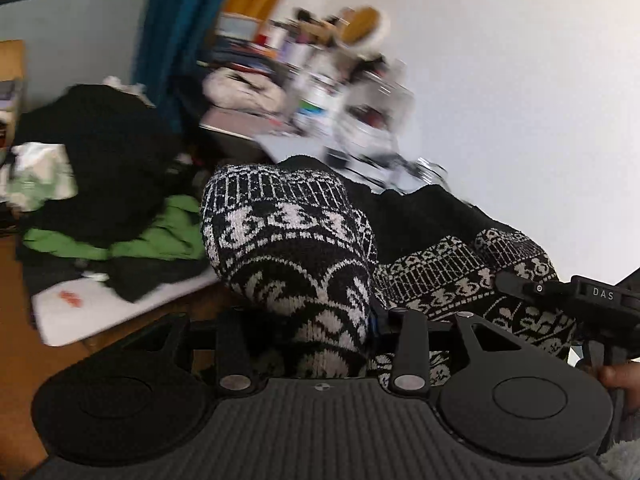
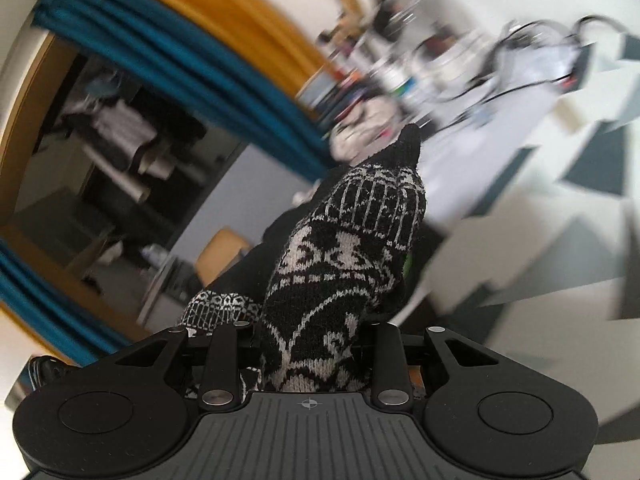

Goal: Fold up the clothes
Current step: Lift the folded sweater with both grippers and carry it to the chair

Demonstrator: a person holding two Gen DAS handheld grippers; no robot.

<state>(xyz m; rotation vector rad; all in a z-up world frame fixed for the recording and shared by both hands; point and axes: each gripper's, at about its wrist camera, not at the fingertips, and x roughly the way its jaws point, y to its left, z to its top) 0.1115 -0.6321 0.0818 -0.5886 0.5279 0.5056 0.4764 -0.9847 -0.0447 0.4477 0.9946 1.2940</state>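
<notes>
The left hand-held gripper (image 1: 320, 336) pinched a bunched fold of a black-and-white patterned knitted garment (image 1: 292, 248), which rose between its jaws and stretched away to the right, where the right hand-held gripper (image 1: 592, 300), marked "DAS", gripped the same cloth; part of a hand (image 1: 620, 380) showed at the right edge of that view. In the right wrist view, the right gripper (image 2: 312, 356) likewise closed on a fold of the knitted garment (image 2: 348, 248), which stood upright between the jaws and ended in a plain black tip, so that the garment hung lifted between the two grippers and clear of any surface. Beyond and to the left in the left wrist view lay a heap of dark clothing (image 1: 100, 152) with a green garment (image 1: 160, 236) under it and a white sheet bearing an orange mark (image 1: 80, 308) nearest the camera, all resting on a brown wooden floor or surface (image 1: 24, 360); which of the two could not be told. Farther off, a cluttered table (image 1: 320, 92) stood against a plain white wall (image 1: 520, 80), its contents too blurred to identify. Teal curtains (image 2: 168, 64) beside a mustard-yellow curtain (image 2: 224, 4) hung at the far left, framing a dim opening with indistinct furniture (image 2: 120, 136). A pale surface with dark grey angular patches (image 2: 560, 220) filled the right of the right wrist view.
</notes>
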